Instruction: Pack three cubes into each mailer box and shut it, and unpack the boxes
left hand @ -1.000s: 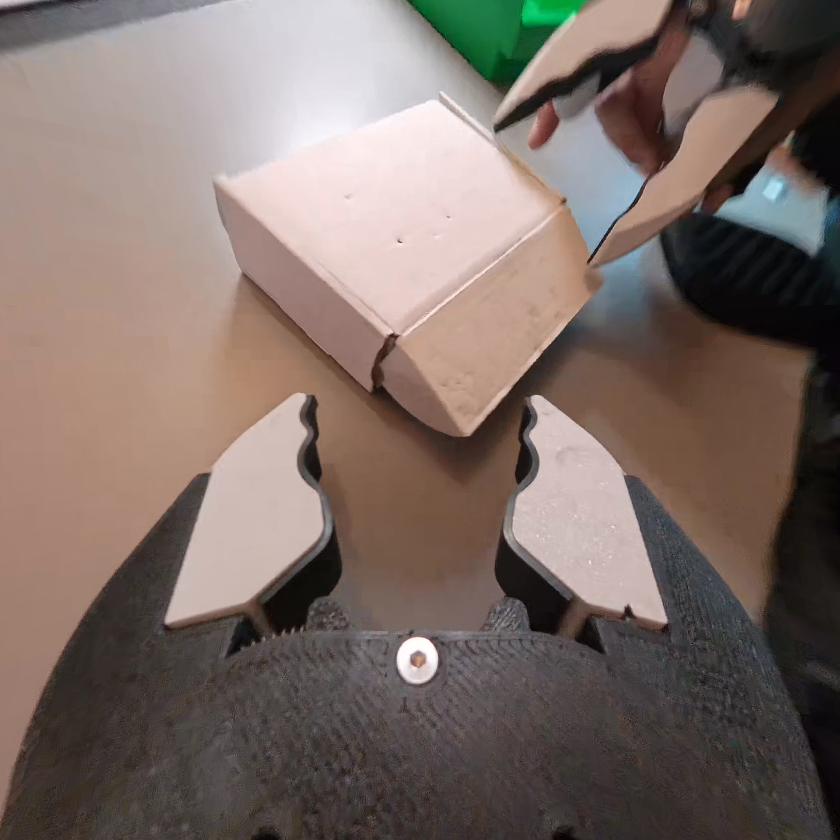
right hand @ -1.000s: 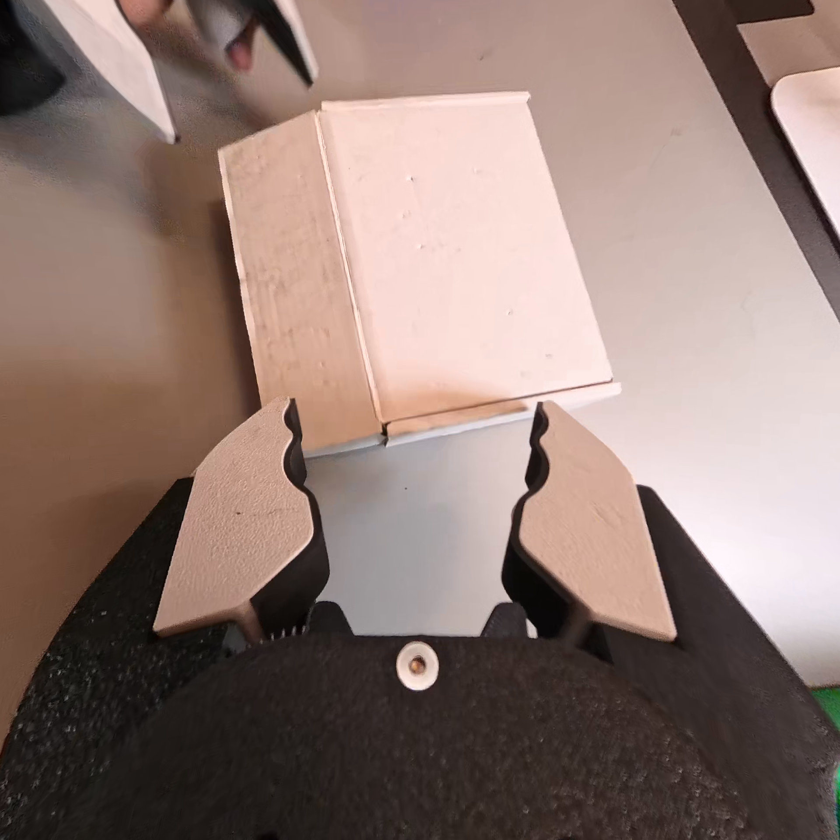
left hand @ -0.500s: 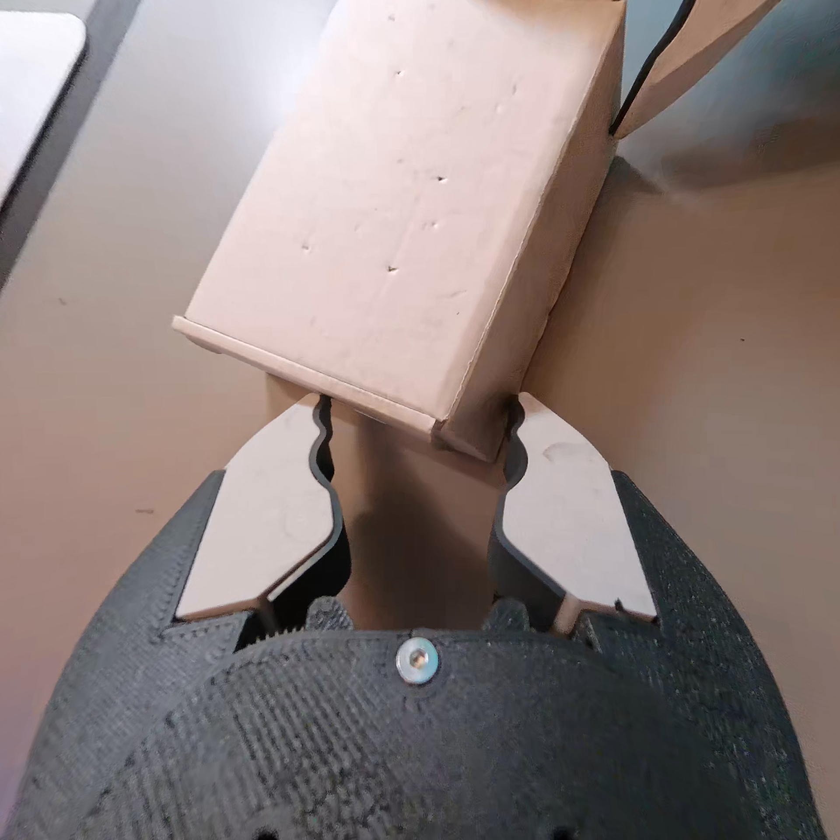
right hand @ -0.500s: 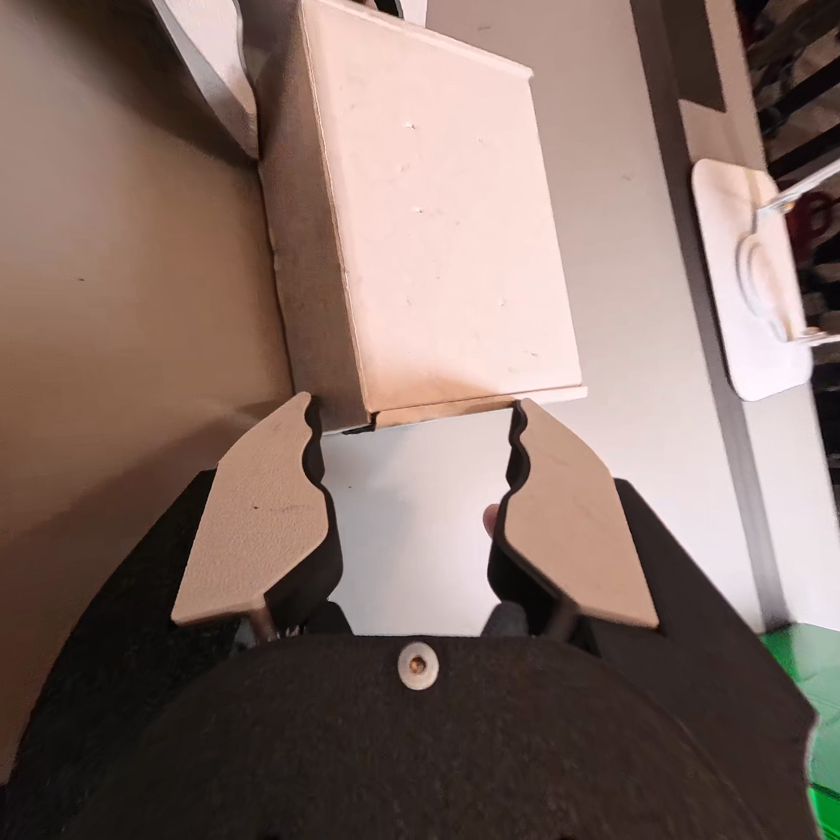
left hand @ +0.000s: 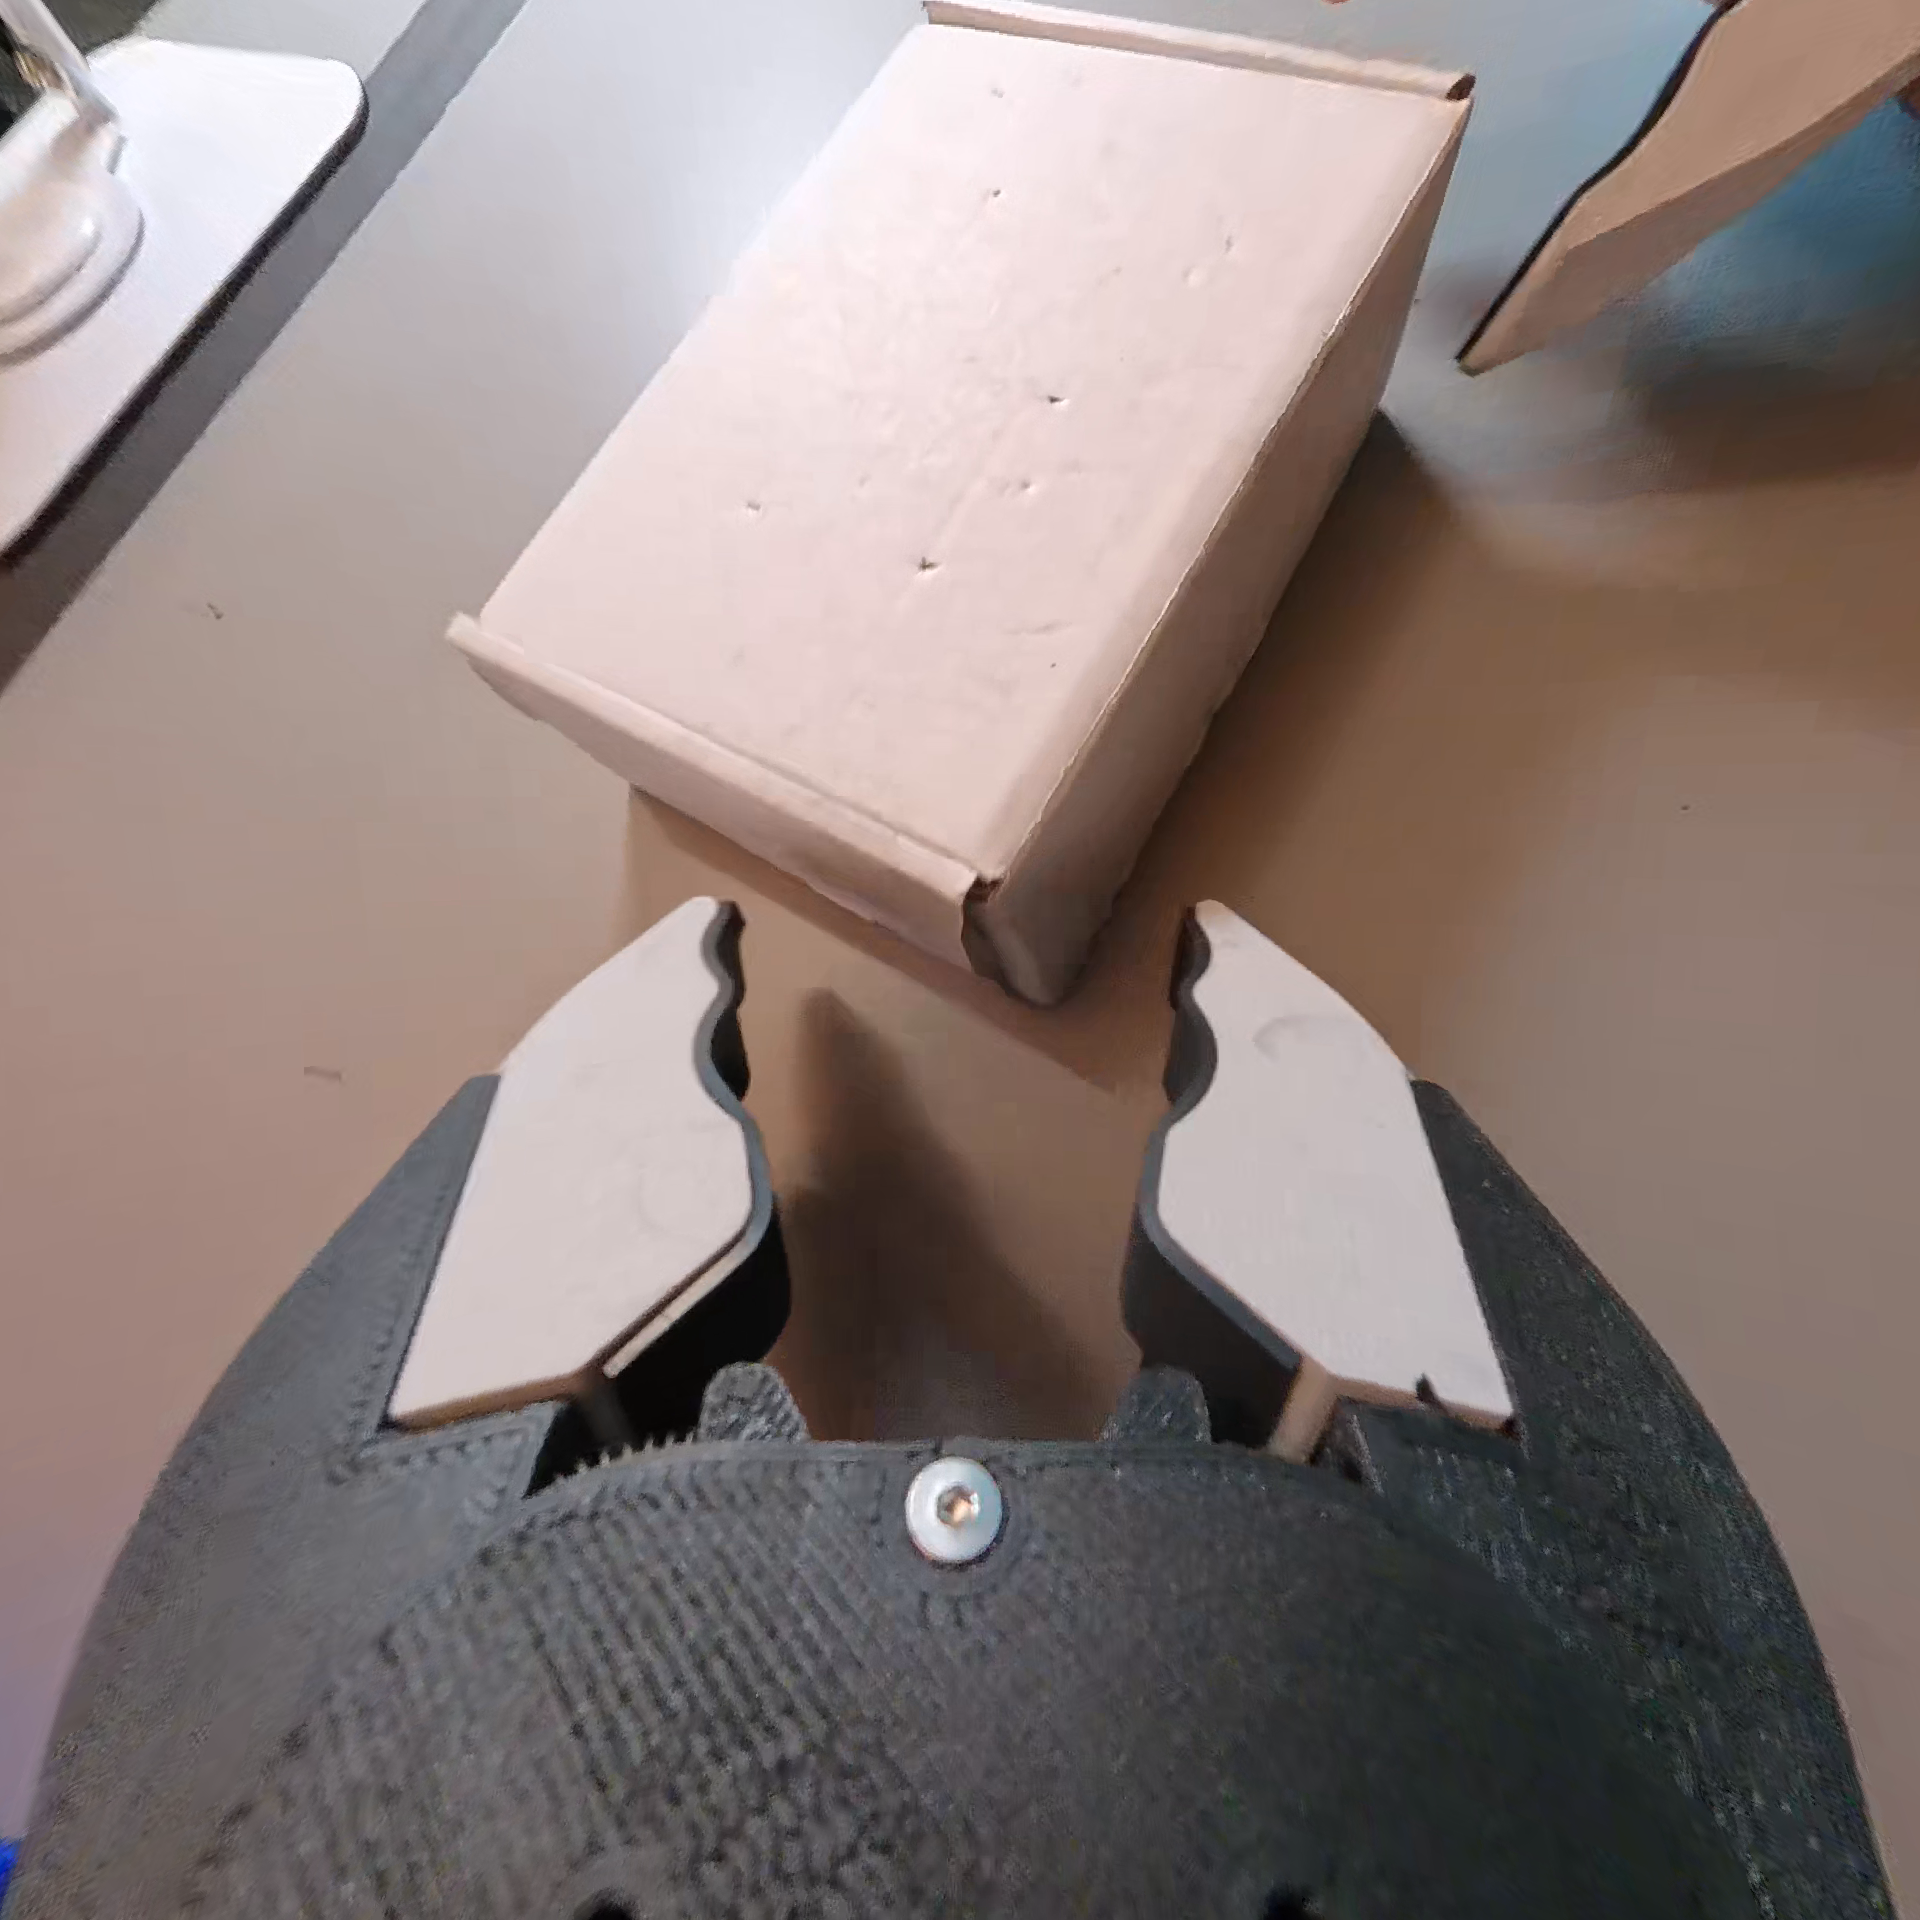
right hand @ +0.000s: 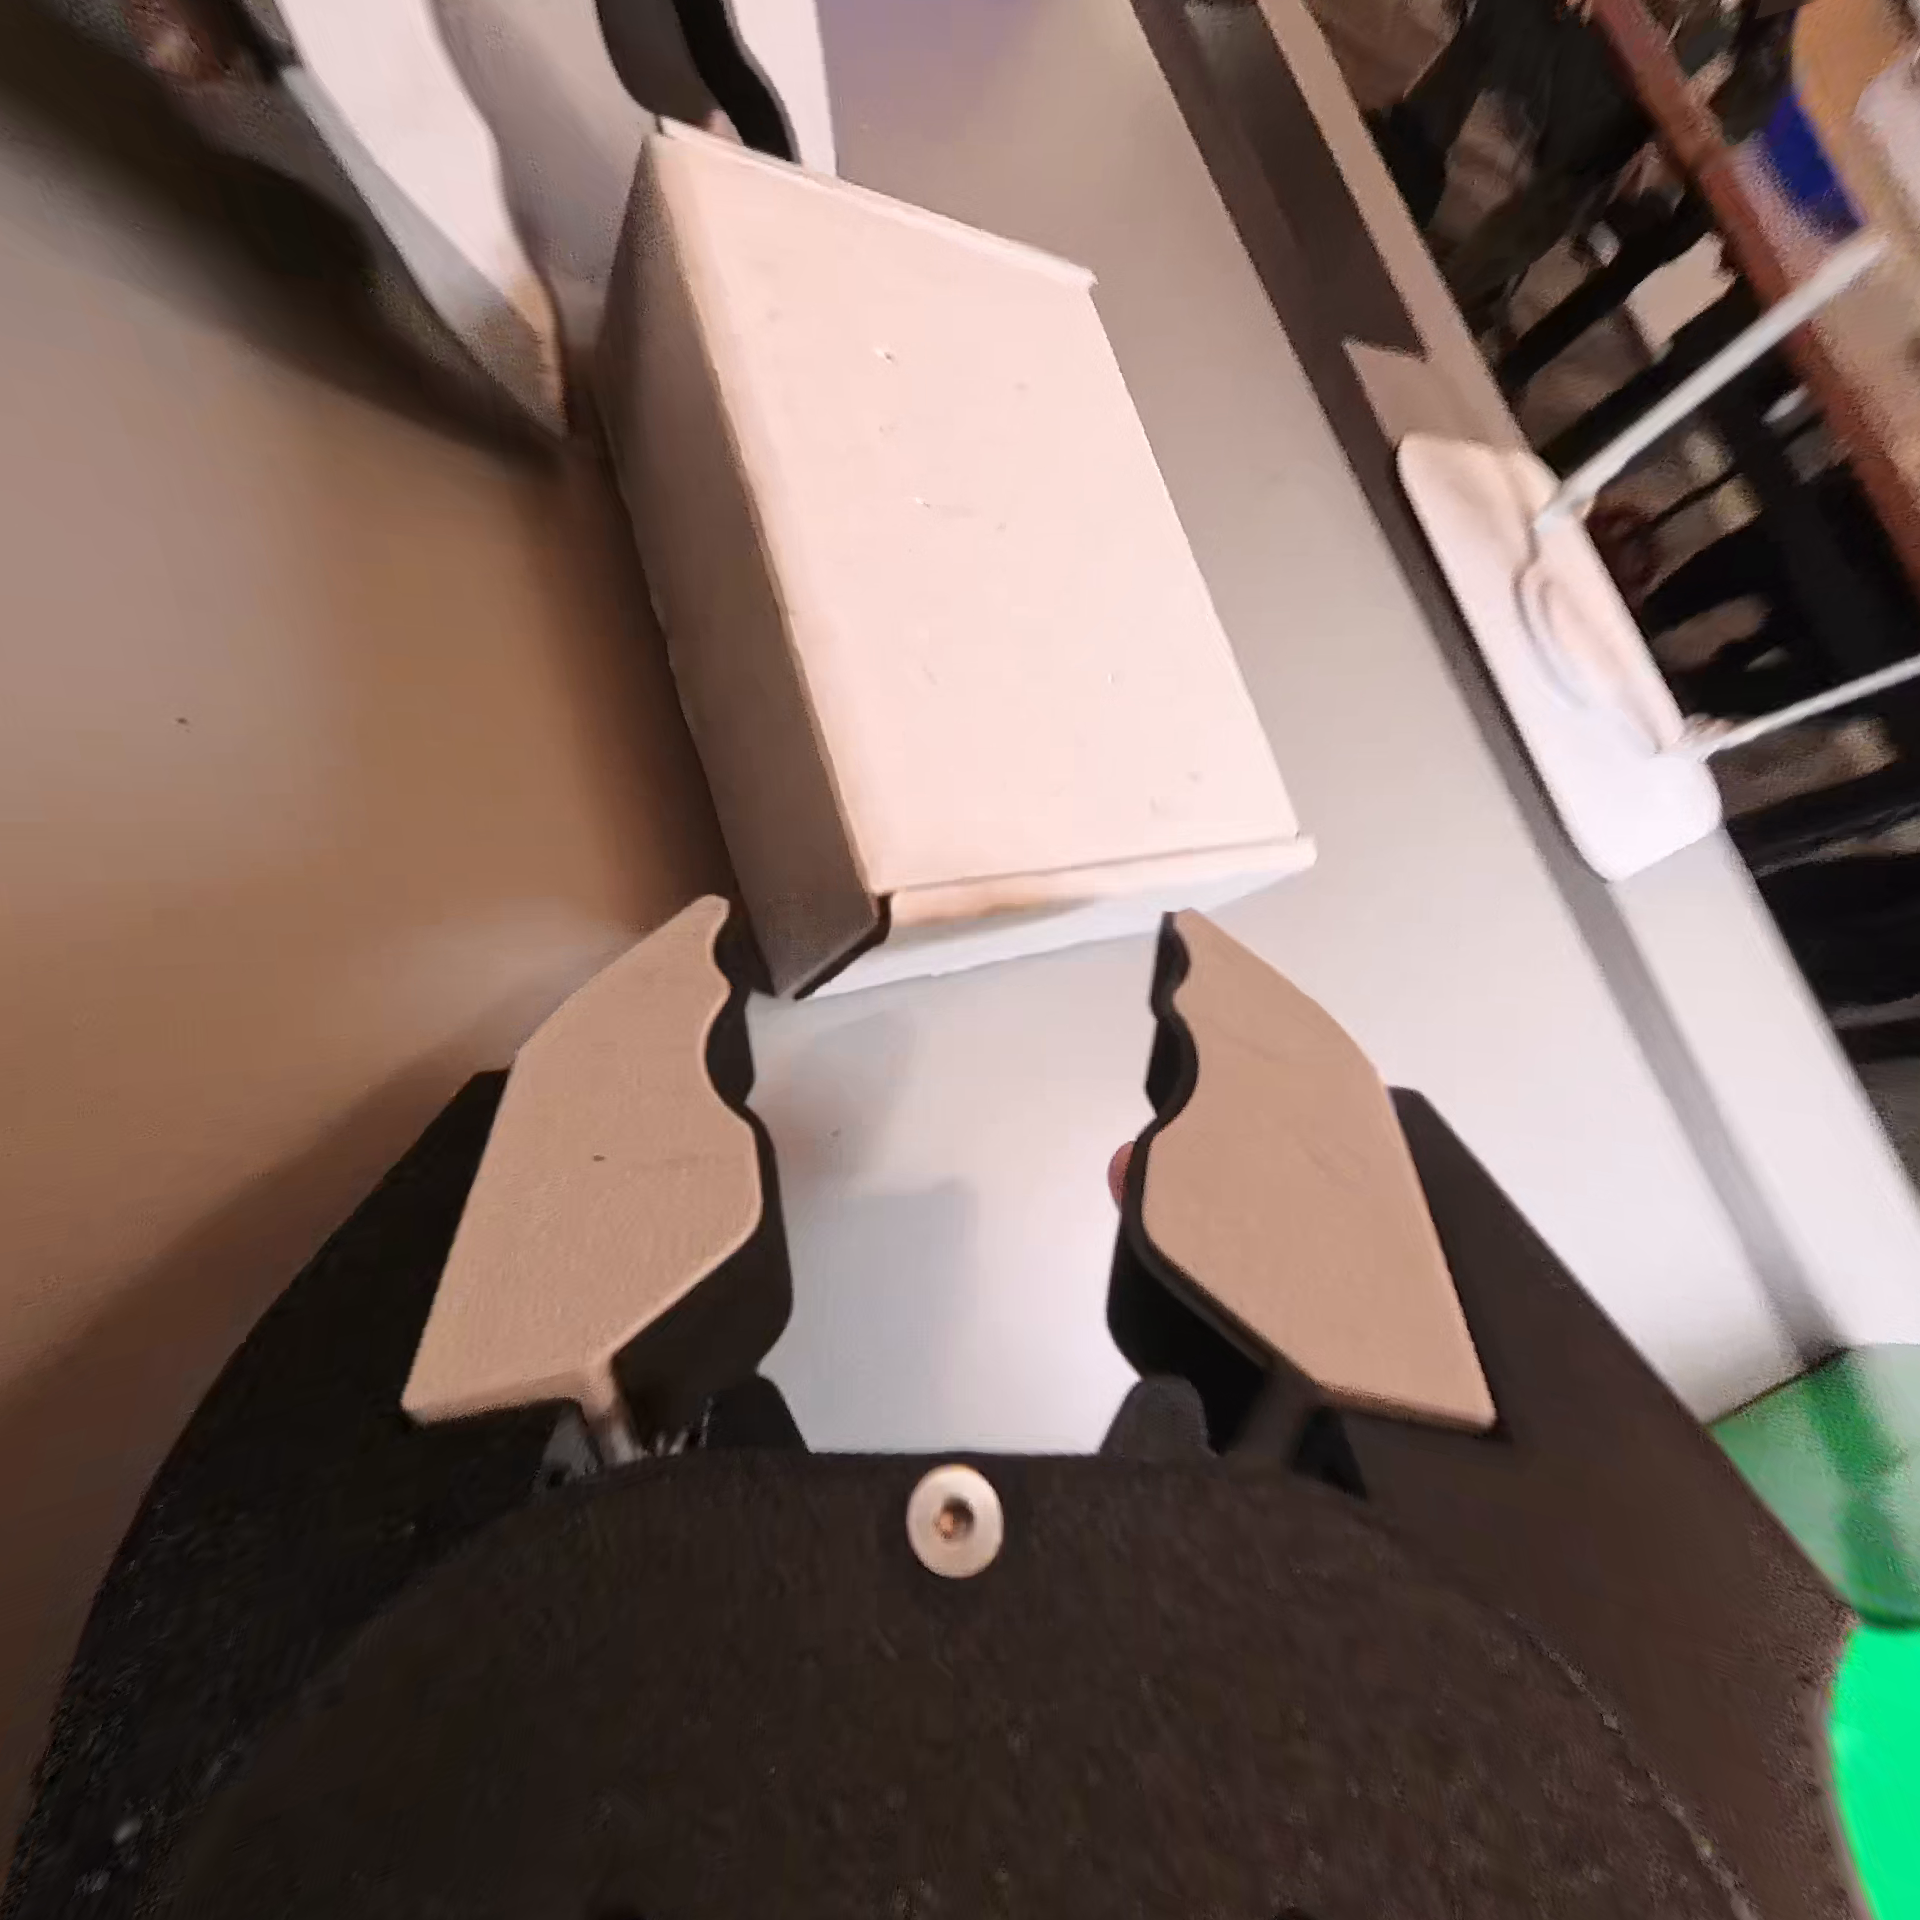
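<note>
Left wrist view: left gripper [left hand: 961,930], jaws spread wide with nothing between them, poised over a tan table [left hand: 260,831]. Mailer box [left hand: 966,457], pale cardboard, lid shut, lies flat on the table just ahead of the jaws; its near corner sits between the two fingertips' lines, just beyond them and apart from both, and the box body runs away from the jaws toward the upper right. Several small dents mark the lid. One finger of the right gripper [left hand: 1704,177] shows beyond the box's far right corner, near it but apart. White flat base [left hand: 177,260] rests to the far left of the jaws, well apart from the box. Right wrist view: right gripper [right hand: 945,935], jaws likewise spread wide and empty. The same mailer box [right hand: 935,582] lies straight ahead of these jaws; its near end falls just past the fingertips, the near left corner close beside the left fingertip, whether touching cannot be told. Left gripper's fingers [right hand: 436,208] appear at the box's far end, blurred. Green object [right hand: 1870,1558], blurred, sits to the lower right of the jaws.
</note>
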`<state>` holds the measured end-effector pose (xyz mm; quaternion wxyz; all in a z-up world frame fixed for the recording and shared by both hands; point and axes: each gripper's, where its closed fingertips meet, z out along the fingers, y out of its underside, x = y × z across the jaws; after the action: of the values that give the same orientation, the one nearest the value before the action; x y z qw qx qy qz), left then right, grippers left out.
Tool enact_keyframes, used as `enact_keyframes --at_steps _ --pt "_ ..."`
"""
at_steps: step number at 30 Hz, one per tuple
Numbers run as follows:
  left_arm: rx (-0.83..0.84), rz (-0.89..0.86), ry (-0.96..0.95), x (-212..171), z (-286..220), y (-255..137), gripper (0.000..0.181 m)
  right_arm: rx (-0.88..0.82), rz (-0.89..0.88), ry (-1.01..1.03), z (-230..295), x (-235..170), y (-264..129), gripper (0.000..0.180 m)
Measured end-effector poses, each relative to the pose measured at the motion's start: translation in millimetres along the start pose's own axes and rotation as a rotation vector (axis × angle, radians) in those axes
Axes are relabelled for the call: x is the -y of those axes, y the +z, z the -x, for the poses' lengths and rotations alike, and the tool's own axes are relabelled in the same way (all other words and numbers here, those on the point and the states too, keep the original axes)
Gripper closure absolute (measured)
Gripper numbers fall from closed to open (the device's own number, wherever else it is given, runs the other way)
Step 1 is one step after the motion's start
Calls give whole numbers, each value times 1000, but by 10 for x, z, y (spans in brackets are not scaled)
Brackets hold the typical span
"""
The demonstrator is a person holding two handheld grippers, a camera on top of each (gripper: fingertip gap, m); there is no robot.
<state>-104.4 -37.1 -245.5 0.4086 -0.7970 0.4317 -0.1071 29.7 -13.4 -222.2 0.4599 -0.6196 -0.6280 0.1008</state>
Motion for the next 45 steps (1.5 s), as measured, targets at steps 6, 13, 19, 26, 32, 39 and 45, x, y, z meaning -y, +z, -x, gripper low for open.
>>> enact_keyframes --at_steps 6,13,19,26,32,39,45 --pt "-54 -26 -145 -45 75 -36 97 82 11 212 50 -71 4 95" --pt "-72 10 -12 17 -22 99 107 132 164 -25 -178 197 67 70" --pt "-23 11 80 93 -68 175 110 345 420 -171 -236 242 346 60" --pt "-33 -22 85 74 -86 137 114 539 607 -235 33 207 683 51" --pt "-44 -79 41 113 -43 -46 112 553 622 -285 74 230 686 51" --pt "-23 -161 -84 111 131 -268 108 511 524 -221 -74 277 249 51" --pt "-15 -156 -73 117 109 -228 109 290 541 -98 -1068 118 -576 51"
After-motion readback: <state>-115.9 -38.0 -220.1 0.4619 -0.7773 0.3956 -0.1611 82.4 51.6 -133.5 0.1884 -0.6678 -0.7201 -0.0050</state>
